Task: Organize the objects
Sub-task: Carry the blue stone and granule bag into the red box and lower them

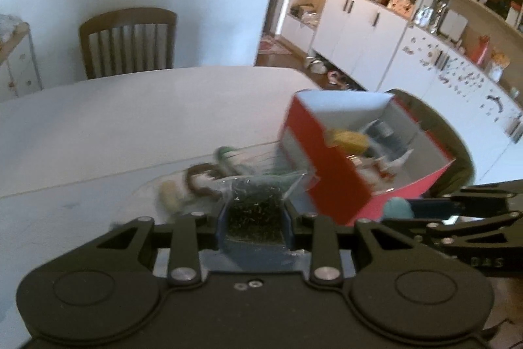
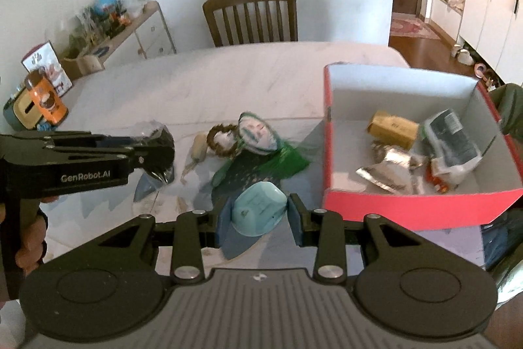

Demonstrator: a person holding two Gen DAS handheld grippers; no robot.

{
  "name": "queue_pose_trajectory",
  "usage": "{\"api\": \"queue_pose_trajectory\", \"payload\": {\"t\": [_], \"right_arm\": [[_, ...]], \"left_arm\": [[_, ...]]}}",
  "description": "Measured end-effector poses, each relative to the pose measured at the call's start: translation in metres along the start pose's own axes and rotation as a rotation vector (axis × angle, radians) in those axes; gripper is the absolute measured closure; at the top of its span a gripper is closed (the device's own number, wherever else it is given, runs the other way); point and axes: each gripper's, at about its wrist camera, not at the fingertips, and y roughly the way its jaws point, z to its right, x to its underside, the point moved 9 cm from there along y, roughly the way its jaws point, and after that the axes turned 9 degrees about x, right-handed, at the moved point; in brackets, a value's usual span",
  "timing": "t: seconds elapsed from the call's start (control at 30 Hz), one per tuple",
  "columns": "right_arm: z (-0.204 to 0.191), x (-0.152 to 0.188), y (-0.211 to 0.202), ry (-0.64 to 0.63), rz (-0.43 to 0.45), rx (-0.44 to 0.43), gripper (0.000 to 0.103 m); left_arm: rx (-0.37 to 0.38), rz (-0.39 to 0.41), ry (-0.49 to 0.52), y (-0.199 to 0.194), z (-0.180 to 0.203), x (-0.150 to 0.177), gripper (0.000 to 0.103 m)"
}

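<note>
On the white table [image 2: 202, 80], several packets are seen already in the red box [image 2: 405, 208], a few items remain beside it, while the left gripper [image 1: 254, 219] is closed on a dark-bead bag [image 1: 258, 201] and the right gripper [image 2: 260, 213] on a pale-blue object [image 2: 258, 211].

Both grippers are matte black, with round housings, silver screws and blue finger pads [image 2: 225, 218]. The left gripper [image 2: 157, 152] reads "GenRobot.AI"; the right gripper [image 2: 258, 213] has a ribbed grey top. Behind that lettering, a dark bead bracelet [image 2: 43, 247], possibly.

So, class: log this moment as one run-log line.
left gripper: shut on clear bag of dark bits | right gripper: shut on teal object | red box: open, partly filled
</note>
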Motion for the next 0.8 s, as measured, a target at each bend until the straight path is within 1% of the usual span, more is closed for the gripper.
{"api": "queue_pose_trajectory", "payload": {"t": [0.13, 0.33, 0.57, 0.8], "right_arm": [[0.022, -0.009, -0.007, 0.010, 0.016, 0.009, 0.067], [0.065, -0.017, -0.008, 0.038, 0.032, 0.025, 0.067], [0.124, -0.022, -0.004, 0.069, 0.044, 0.056, 0.067], [0.185, -0.029, 0.014, 0.088, 0.040, 0.101, 0.067]], "left_arm": [[0.022, 0.002, 0.024, 0.008, 0.032, -0.009, 0.072], [0.048, -0.004, 0.062, 0.033, 0.075, -0.019, 0.072], [0.054, -0.033, 0.097, 0.063, 0.111, -0.024, 0.072], [0.041, -0.074, 0.135, 0.096, 0.138, -0.030, 0.072]]}}
